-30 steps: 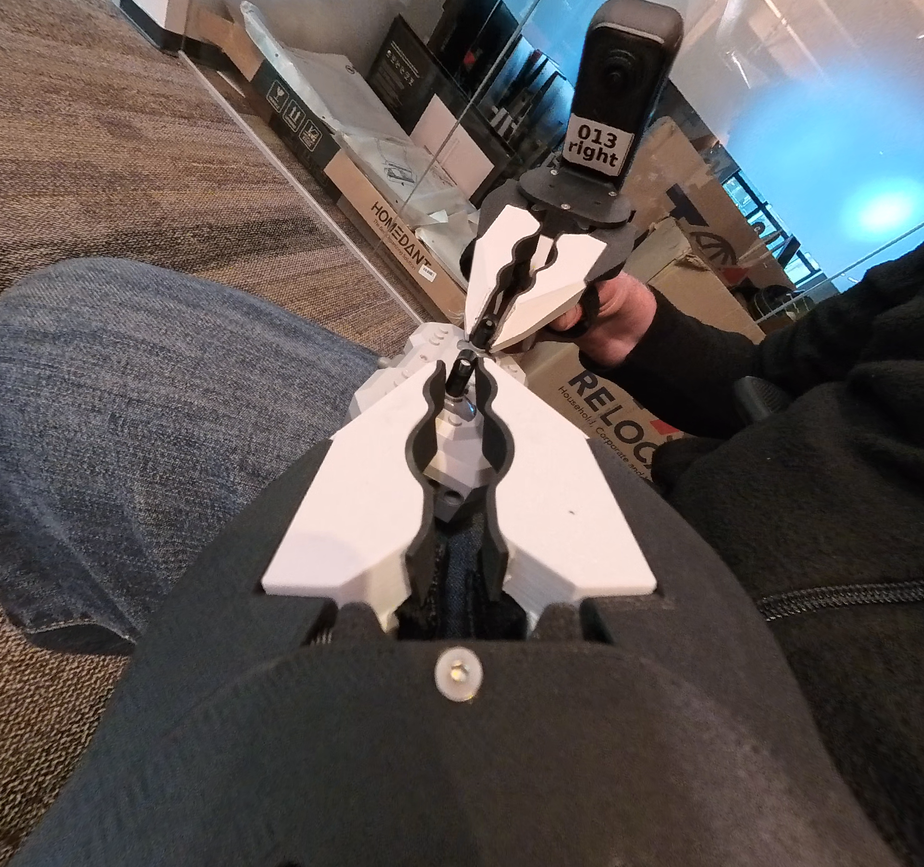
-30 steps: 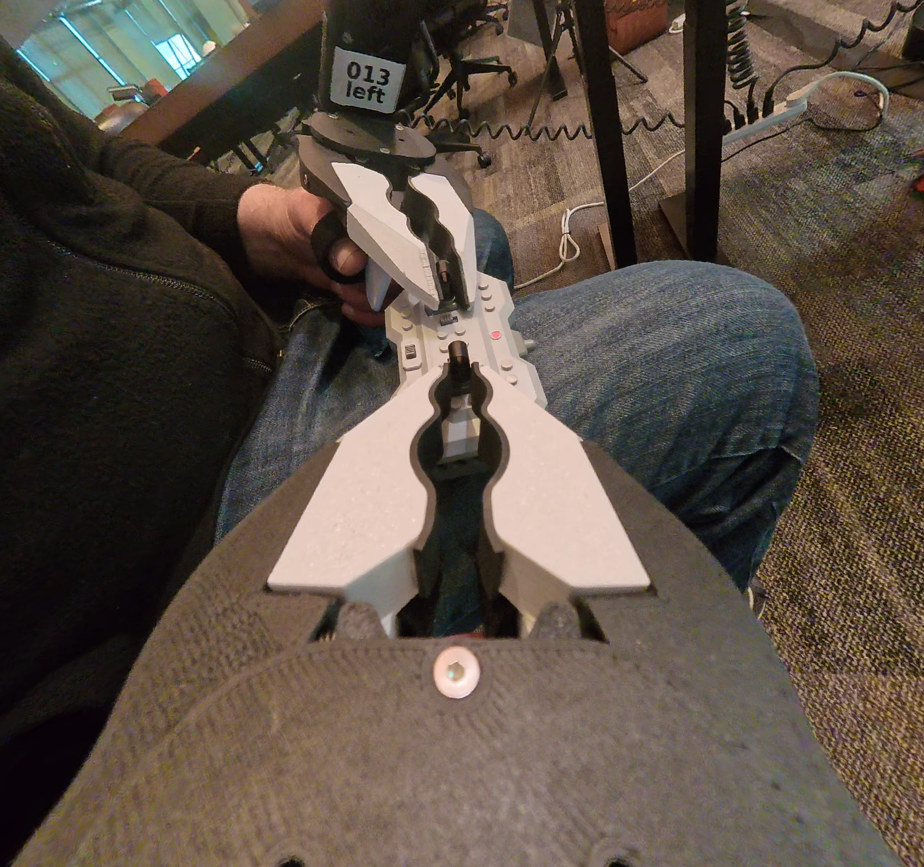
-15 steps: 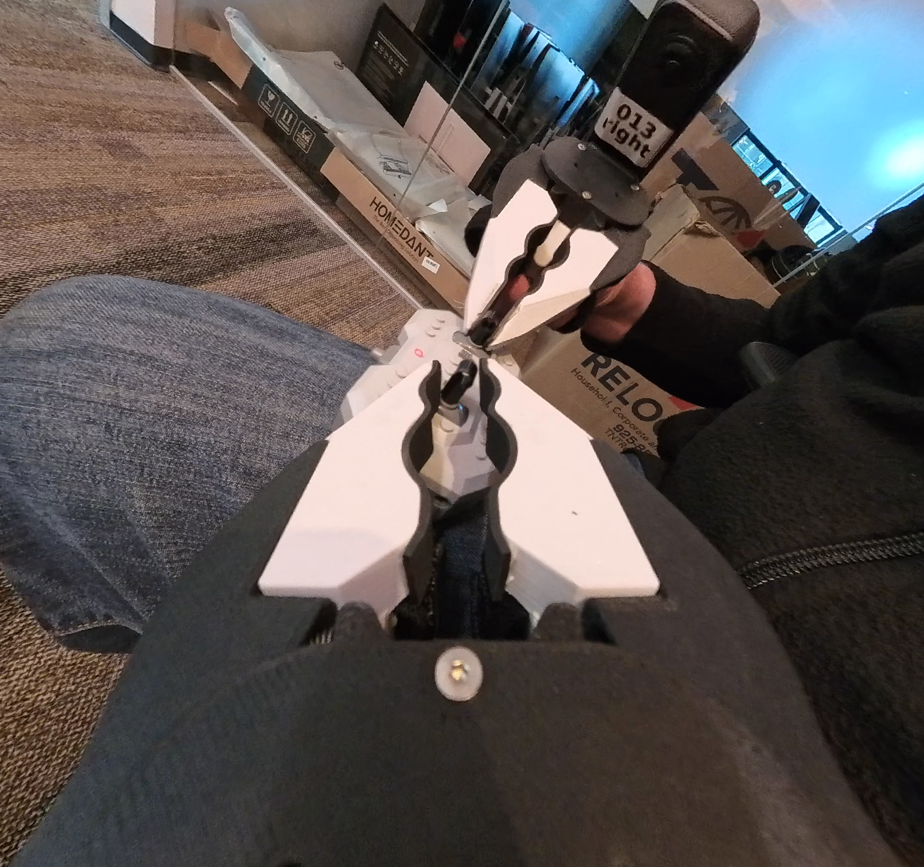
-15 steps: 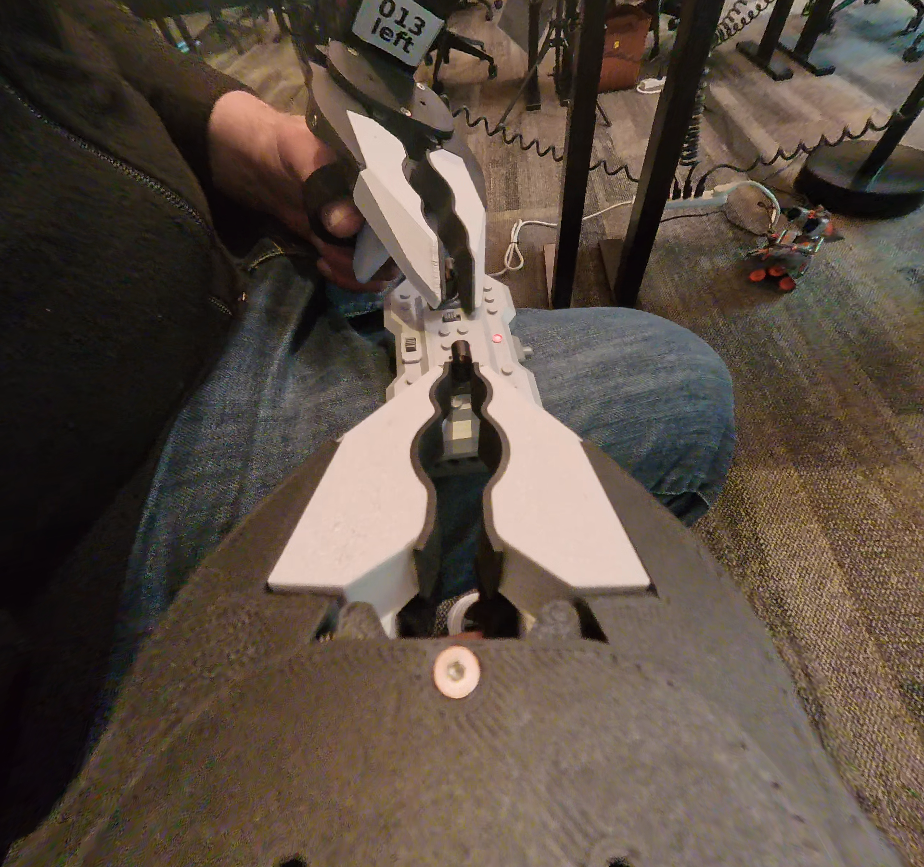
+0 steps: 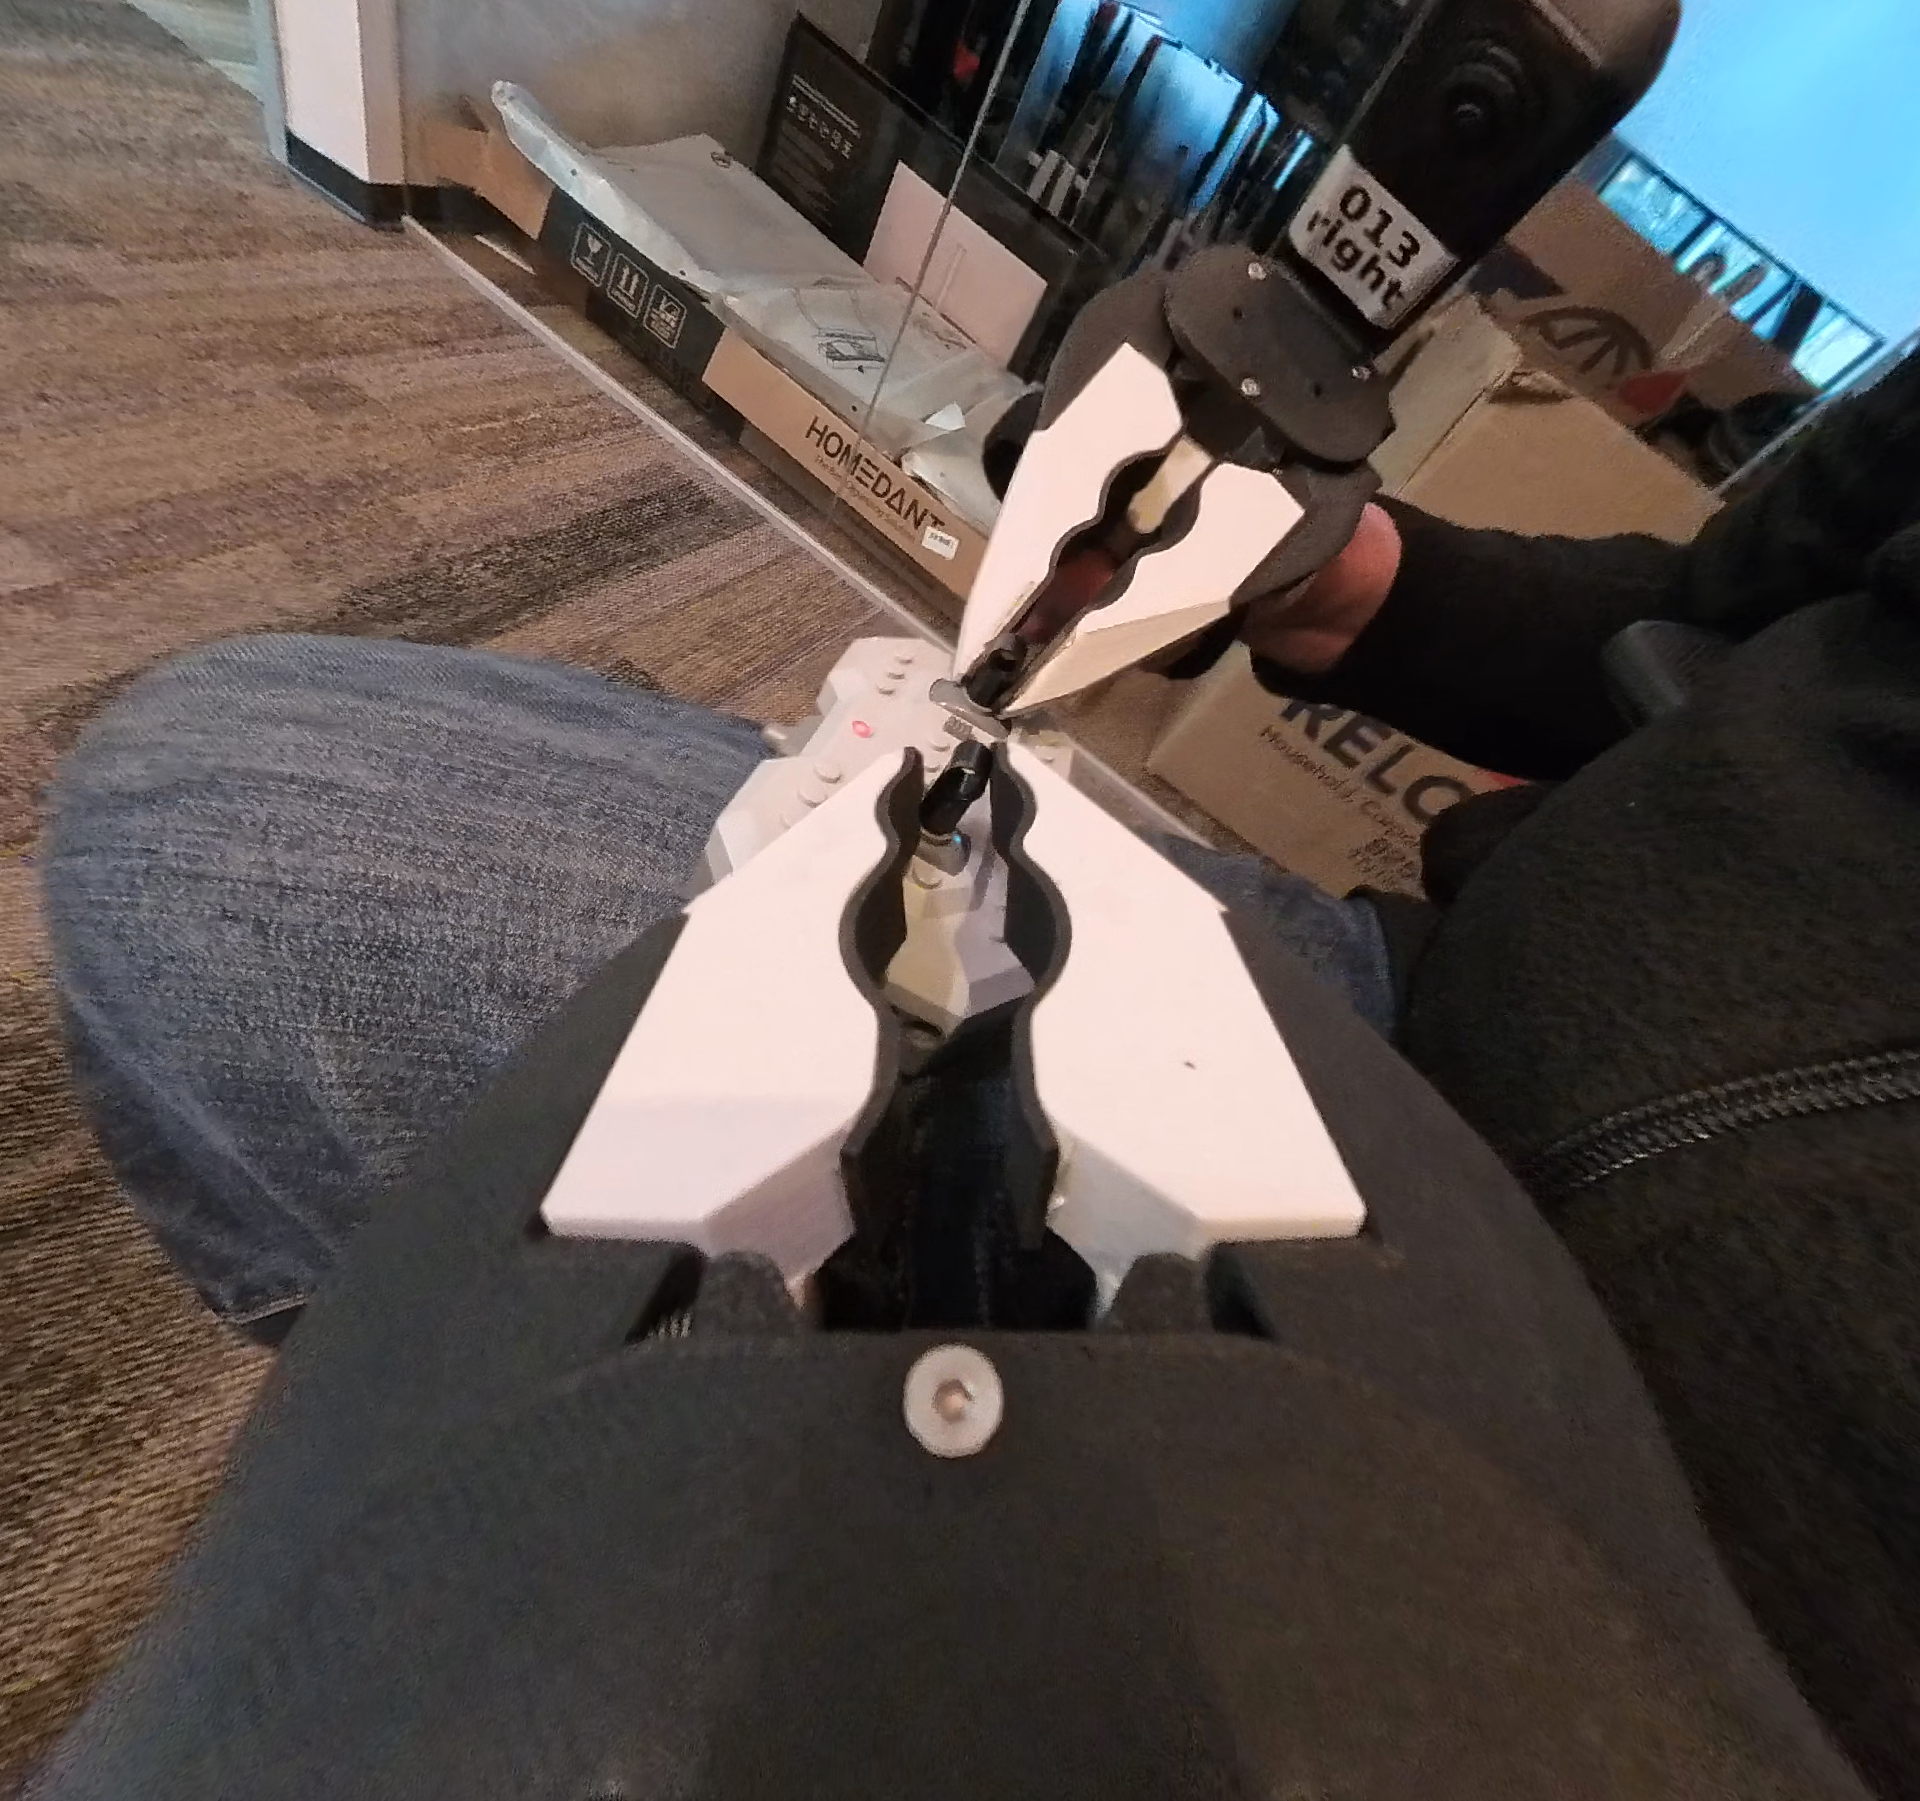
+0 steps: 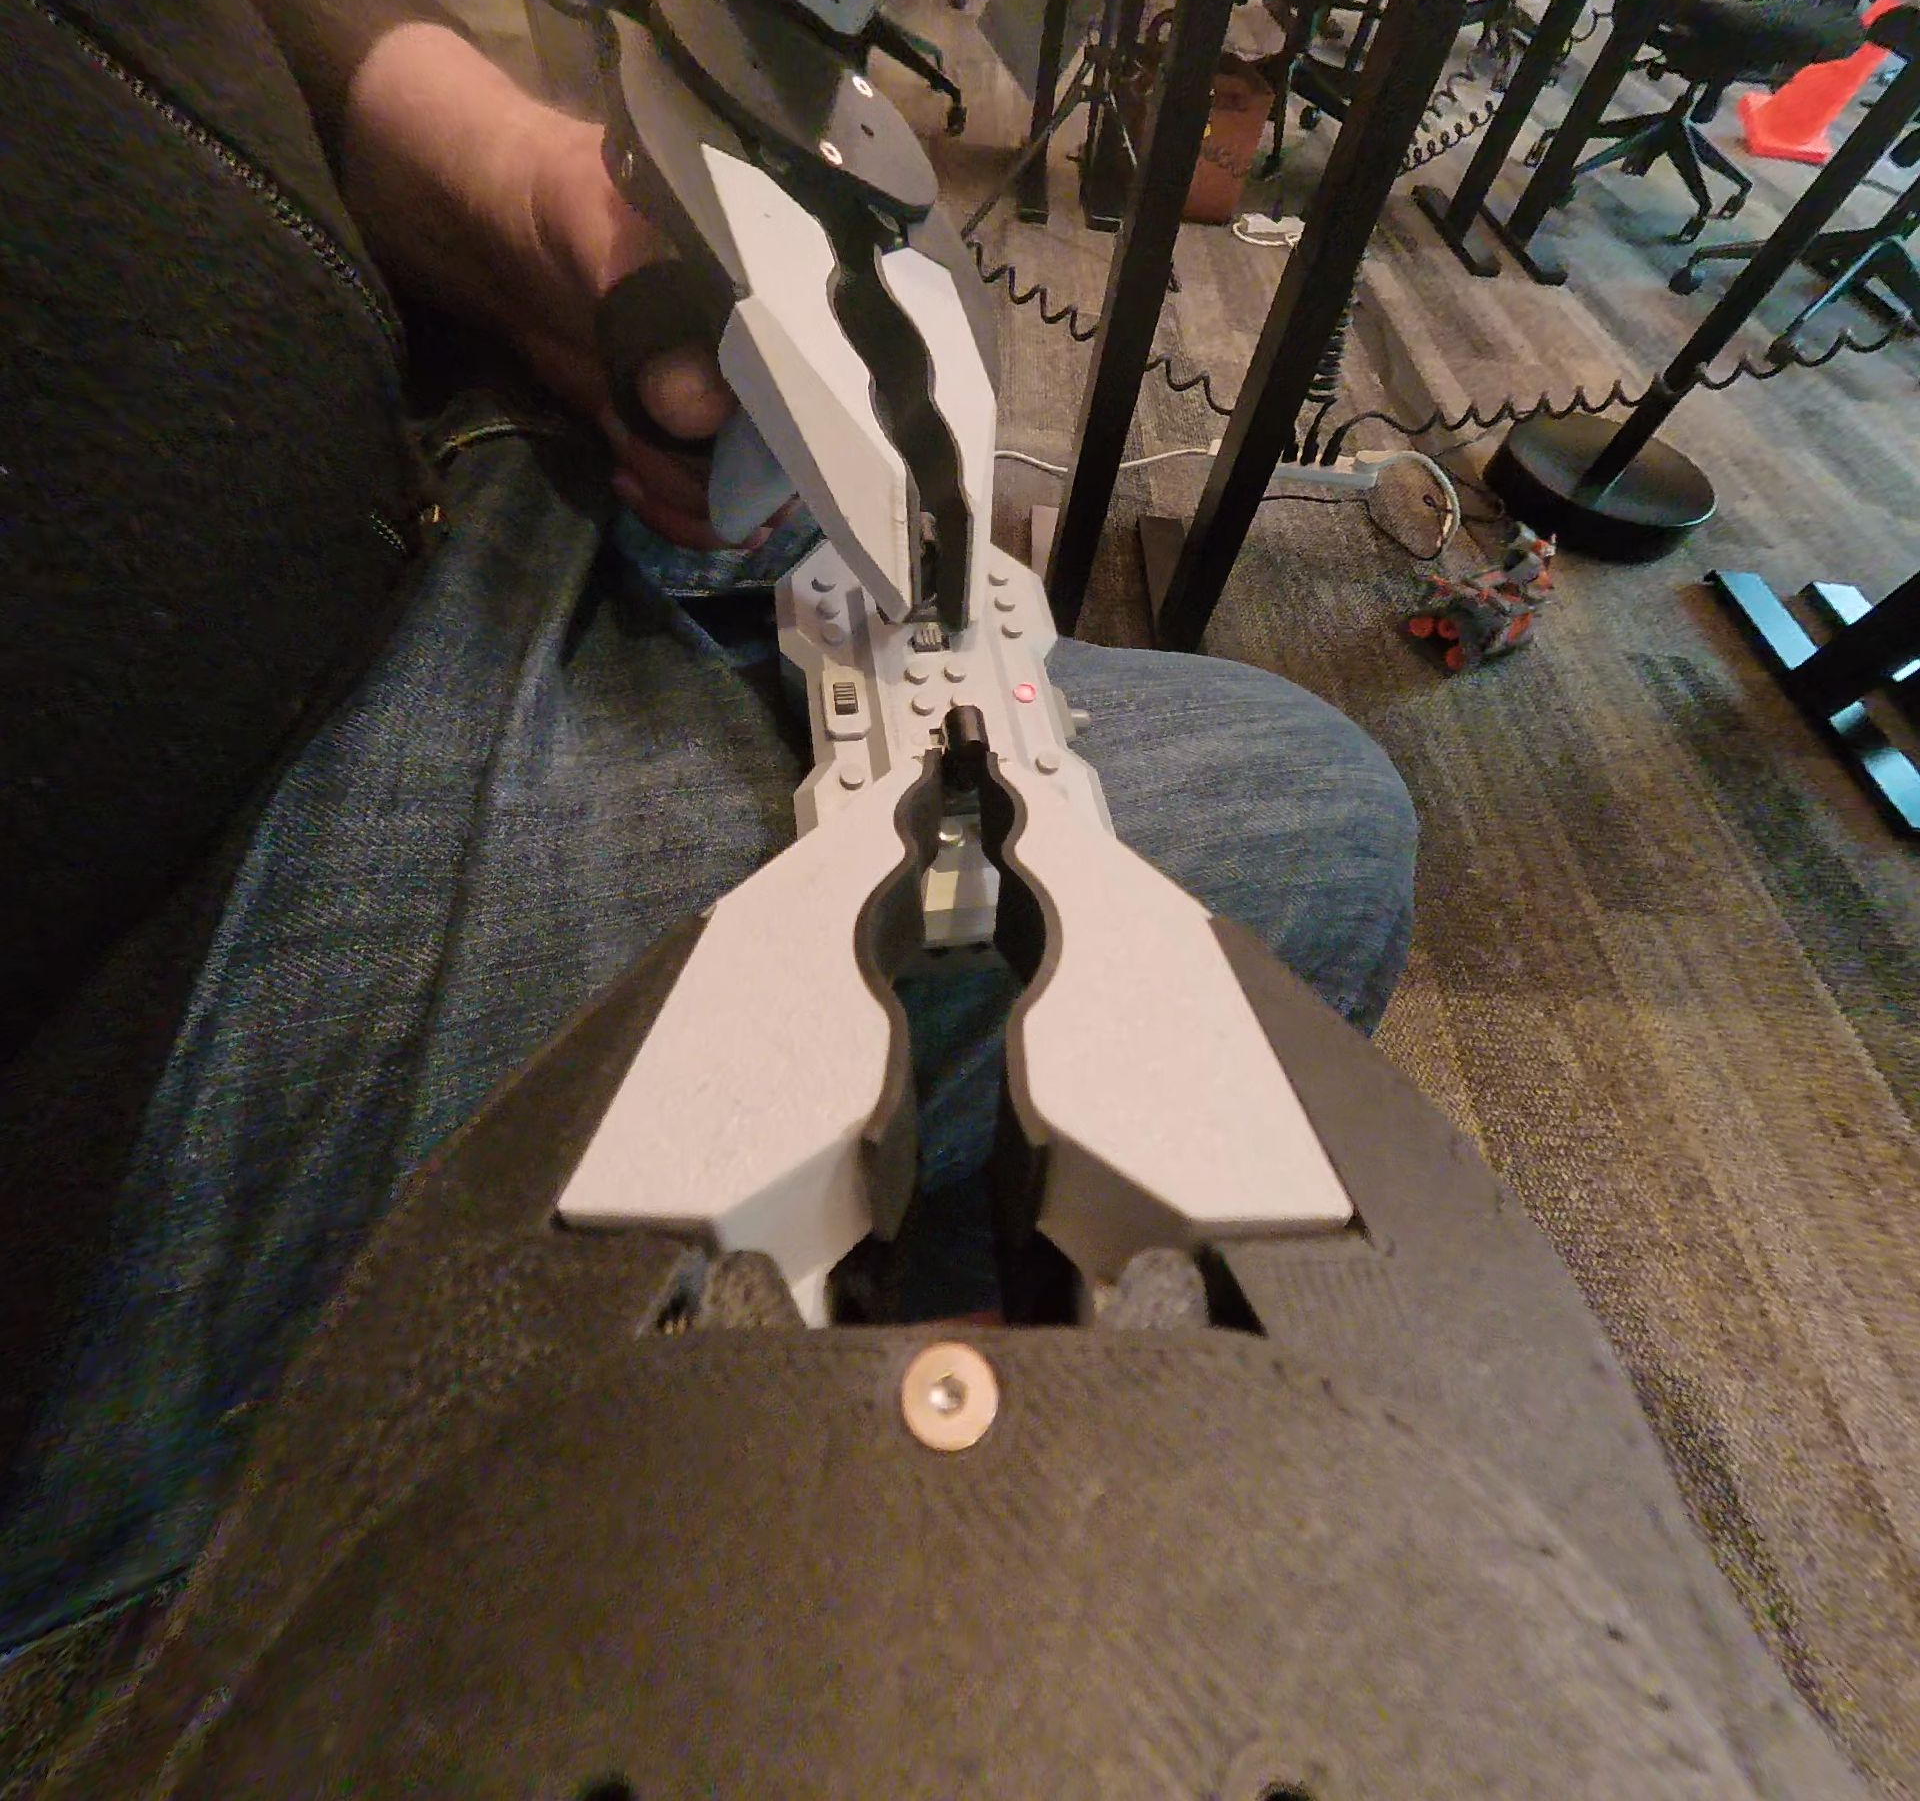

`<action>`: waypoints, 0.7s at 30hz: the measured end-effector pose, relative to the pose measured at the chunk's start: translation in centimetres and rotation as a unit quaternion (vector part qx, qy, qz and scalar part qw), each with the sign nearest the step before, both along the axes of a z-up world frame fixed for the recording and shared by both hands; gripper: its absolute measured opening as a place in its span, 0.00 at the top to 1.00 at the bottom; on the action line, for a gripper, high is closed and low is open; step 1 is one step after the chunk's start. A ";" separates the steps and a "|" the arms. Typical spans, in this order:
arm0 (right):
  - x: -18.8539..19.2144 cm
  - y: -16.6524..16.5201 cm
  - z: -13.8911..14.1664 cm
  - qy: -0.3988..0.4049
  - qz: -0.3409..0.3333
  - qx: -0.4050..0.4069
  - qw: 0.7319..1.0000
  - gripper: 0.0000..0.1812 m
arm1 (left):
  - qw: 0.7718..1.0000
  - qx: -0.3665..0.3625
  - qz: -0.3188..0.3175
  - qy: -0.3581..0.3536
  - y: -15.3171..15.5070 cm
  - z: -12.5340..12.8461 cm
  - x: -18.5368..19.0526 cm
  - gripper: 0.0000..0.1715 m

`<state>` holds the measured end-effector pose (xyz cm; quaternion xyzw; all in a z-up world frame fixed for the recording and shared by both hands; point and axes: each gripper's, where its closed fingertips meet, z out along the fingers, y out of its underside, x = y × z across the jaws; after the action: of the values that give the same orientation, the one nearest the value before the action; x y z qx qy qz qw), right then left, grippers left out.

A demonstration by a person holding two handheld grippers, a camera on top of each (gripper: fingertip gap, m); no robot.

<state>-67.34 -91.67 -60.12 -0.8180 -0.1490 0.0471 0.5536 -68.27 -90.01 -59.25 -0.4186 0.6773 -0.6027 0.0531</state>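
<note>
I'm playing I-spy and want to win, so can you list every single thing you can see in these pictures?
grey studded block: 1, grey with a red light, on the lap
black stick: 2, black, standing up from the block, one pinched by each gripper
cardboard boxes: several, brown, along the glass wall
table legs: several, black, on the carpet
coiled cable: 1, black, between the legs
power strip: 1, white, on the carpet
small toy: 1, red and grey, on the carpet
cone: 1, orange, far right
jeans: 1, blue, under the block
left gripper: 1, white fingers, shut
right gripper: 1, white fingers, shut
</note>
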 end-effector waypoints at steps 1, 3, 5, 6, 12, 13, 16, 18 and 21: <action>0.0 0.0 0.1 0.004 0.000 0.000 1.000 0.97 | 1.000 0.011 -0.002 -0.009 0.0 0.0 -0.1 0.94; -0.1 0.0 0.1 -0.002 0.000 0.000 1.000 0.97 | 0.999 0.038 -0.008 -0.029 -0.1 -0.1 -0.3 0.94; -0.2 0.1 0.1 0.002 0.001 -0.002 1.000 0.97 | 0.998 0.052 -0.012 -0.041 -0.1 -0.1 -0.4 0.94; -0.2 0.1 0.1 0.003 0.001 -0.001 1.000 0.97 | 0.997 0.060 -0.012 -0.046 -0.1 -0.2 -0.5 0.94; -0.2 0.1 0.1 -0.001 0.002 -0.003 1.000 0.97 | 0.996 0.072 -0.011 -0.054 -0.1 -0.2 -0.5 0.94; -0.2 0.1 0.1 0.001 0.003 -0.003 1.000 0.97 | 0.996 0.069 -0.012 -0.052 -0.1 -0.2 -0.5 0.94; -0.2 0.1 0.1 -0.001 0.002 -0.003 1.000 0.97 | 0.996 0.071 -0.010 -0.051 -0.1 -0.2 -0.5 0.94; -0.2 0.1 0.1 0.001 0.002 -0.003 1.000 0.97 | 0.997 0.065 -0.010 -0.047 -0.1 -0.2 -0.5 0.94; -0.2 0.1 0.1 0.001 0.002 -0.003 1.000 0.97 | 0.996 0.072 -0.009 -0.051 -0.1 -0.2 -0.5 0.94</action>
<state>-67.56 -91.54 -60.05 -0.8195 -0.1495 0.0498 0.5510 -68.78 -90.13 -59.49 -0.3760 0.7193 -0.5734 0.1119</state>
